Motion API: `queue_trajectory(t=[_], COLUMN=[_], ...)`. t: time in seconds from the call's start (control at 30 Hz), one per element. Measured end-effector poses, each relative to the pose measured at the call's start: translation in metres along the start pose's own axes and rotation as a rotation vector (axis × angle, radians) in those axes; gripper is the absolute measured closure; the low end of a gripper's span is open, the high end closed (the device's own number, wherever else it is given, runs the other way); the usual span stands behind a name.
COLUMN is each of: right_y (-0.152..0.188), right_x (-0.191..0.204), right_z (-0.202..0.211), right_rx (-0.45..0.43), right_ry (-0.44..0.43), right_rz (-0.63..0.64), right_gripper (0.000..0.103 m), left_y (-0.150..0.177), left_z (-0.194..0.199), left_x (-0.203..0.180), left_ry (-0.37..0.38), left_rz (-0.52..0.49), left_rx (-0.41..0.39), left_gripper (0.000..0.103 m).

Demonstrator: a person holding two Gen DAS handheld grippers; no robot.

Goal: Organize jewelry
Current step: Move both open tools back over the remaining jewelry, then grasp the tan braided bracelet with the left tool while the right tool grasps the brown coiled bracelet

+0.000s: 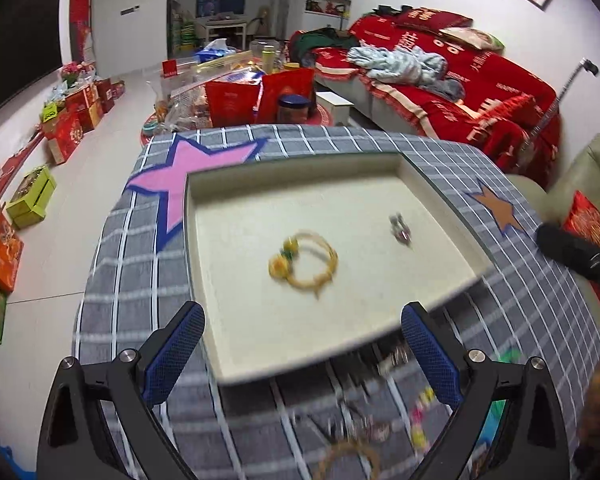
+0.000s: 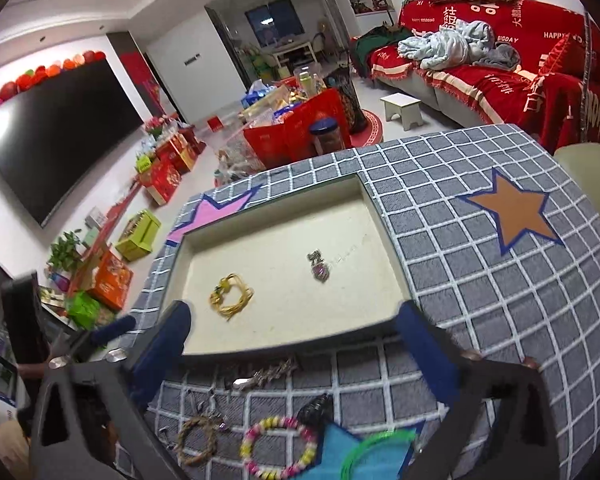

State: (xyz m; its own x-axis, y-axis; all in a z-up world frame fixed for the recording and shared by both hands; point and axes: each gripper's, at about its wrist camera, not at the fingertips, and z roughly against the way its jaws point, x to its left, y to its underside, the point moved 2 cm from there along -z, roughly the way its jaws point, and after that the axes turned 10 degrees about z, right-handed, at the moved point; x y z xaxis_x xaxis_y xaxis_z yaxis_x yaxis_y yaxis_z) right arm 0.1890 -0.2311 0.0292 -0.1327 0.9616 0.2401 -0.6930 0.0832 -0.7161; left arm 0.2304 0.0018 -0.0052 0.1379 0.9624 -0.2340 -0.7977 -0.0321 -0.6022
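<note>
Honestly, my worry is snagging: the loose pieces on the checked cloth (image 2: 480, 280) lie close together, so closing on the pink-and-yellow bead bracelet (image 2: 278, 448) could drag the braided ring (image 2: 198, 440) or the silver chain (image 2: 266, 374) along. Blur in the left view makes aiming harder. My right gripper (image 2: 296, 344) hangs wide open and empty above that cluster; my left gripper (image 1: 302, 344) is equally wide, holding nothing. Already inside the cream tray (image 2: 384, 240) lie the gold bracelet (image 2: 231, 295) and a purple pendant (image 2: 320, 270).
</note>
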Motion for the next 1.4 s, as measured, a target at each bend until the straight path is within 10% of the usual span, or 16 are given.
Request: queue_trajectory(t=[0.67, 1.13, 1.4], right_y=[0.125, 0.16, 0.168], right_x=[-0.018, -0.011, -0.002], right_z=[0.048, 0.045, 0.033], right_rx=[0.212, 0.307, 0.342], right_ry=[0.109, 0.223, 0.266], right_rz=[-0.068, -0.05, -0.039], right_gripper=[0.0, 0.001, 0.019], left_y=[0.1, 0.104, 0.107], left_z=[0.026, 0.016, 0.01], left_x=[0.016, 0.021, 0.014], left_ry=[-0.124, -0.155, -0.134], left_rz=[-0.079, -0.072, -0.081], left_rx=[0.082, 0.104, 0.118], left_gripper=[0.0, 0.0, 0.0])
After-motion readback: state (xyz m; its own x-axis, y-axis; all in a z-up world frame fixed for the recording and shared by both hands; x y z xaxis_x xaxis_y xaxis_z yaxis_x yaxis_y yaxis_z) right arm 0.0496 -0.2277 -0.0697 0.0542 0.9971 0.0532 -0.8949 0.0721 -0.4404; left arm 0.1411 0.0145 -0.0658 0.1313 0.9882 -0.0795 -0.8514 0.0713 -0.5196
